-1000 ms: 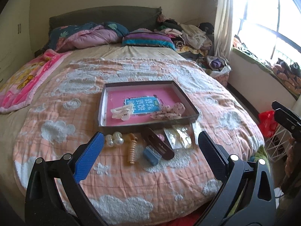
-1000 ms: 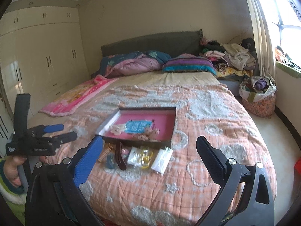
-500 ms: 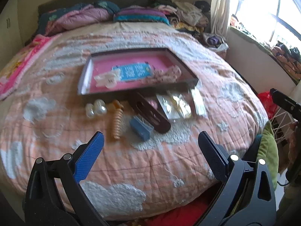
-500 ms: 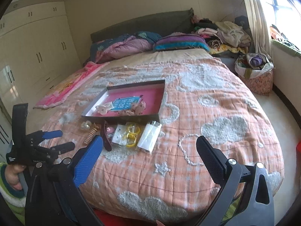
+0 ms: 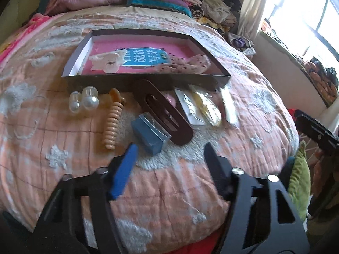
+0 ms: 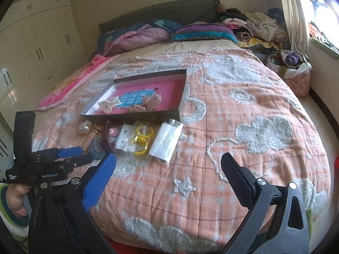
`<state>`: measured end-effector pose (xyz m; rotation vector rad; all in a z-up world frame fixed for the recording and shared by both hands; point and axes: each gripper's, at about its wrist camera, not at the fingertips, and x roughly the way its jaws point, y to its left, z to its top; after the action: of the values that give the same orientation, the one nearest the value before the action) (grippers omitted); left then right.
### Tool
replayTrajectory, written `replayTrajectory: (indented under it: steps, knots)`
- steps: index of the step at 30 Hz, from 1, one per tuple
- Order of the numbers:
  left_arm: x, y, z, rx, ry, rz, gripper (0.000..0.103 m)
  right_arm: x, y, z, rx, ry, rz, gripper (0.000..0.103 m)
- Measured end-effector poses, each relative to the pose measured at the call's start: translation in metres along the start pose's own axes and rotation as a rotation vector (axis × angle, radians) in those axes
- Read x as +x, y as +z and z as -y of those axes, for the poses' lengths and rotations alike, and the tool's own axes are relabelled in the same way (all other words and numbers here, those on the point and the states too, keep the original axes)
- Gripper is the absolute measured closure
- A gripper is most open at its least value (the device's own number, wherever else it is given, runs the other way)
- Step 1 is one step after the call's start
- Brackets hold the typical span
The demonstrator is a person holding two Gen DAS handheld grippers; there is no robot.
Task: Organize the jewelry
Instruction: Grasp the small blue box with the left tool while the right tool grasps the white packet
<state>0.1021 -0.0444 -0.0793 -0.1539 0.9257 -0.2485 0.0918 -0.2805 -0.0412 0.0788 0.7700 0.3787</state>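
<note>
A dark tray [image 5: 148, 80] with a pink floor lies on the bed and holds a blue card [image 5: 144, 57], a white clip [image 5: 107, 62] and a spotted scrunchie [image 5: 190, 64]. In front of it lie two pearl pieces [image 5: 84, 101], a beige spiral clip [image 5: 112, 124], a brown hair clip [image 5: 163, 112], a small blue box [image 5: 149, 134] and clear packets [image 5: 203, 108]. My left gripper [image 5: 170, 148] hovers just short of the blue box, jaws closing with nothing between them. My right gripper [image 6: 168, 158] stands open over bare quilt, near a white packet [image 6: 167, 139] and yellow hoops [image 6: 144, 136].
The peach quilt [image 6: 243, 110] covers a round-edged bed, with pillows [image 6: 201, 31] and piled clothes [image 6: 254, 25] at the head. A person's hand [image 6: 15, 199] holds the left gripper [image 6: 74, 155] at the bed's left edge. A wardrobe stands left, a window right.
Both grippers have come down and closer to the items on the quilt. The left jaws have narrowed from wide open to about half. The right jaws stay wide.
</note>
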Motion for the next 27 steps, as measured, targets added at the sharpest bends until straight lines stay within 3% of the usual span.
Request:
replayTrajectory:
  steps: [11, 16, 19, 27]
  knots:
    - [0.028, 0.006, -0.006, -0.012, 0.019, -0.017, 0.054, 0.042, 0.004, 0.003, 0.025, 0.006, -0.069, 0.004]
    - [0.034, 0.007, -0.015, -0.028, 0.027, -0.021, 0.071, 0.063, 0.013, -0.002, 0.018, 0.008, -0.090, 0.004]
    - [0.033, 0.006, -0.019, -0.032, 0.010, -0.021, 0.072, 0.082, 0.019, -0.004, 0.033, 0.011, -0.116, 0.005]
    - [0.021, 0.004, -0.026, -0.049, -0.027, -0.005, 0.074, 0.129, 0.023, 0.002, 0.145, 0.006, -0.200, 0.043]
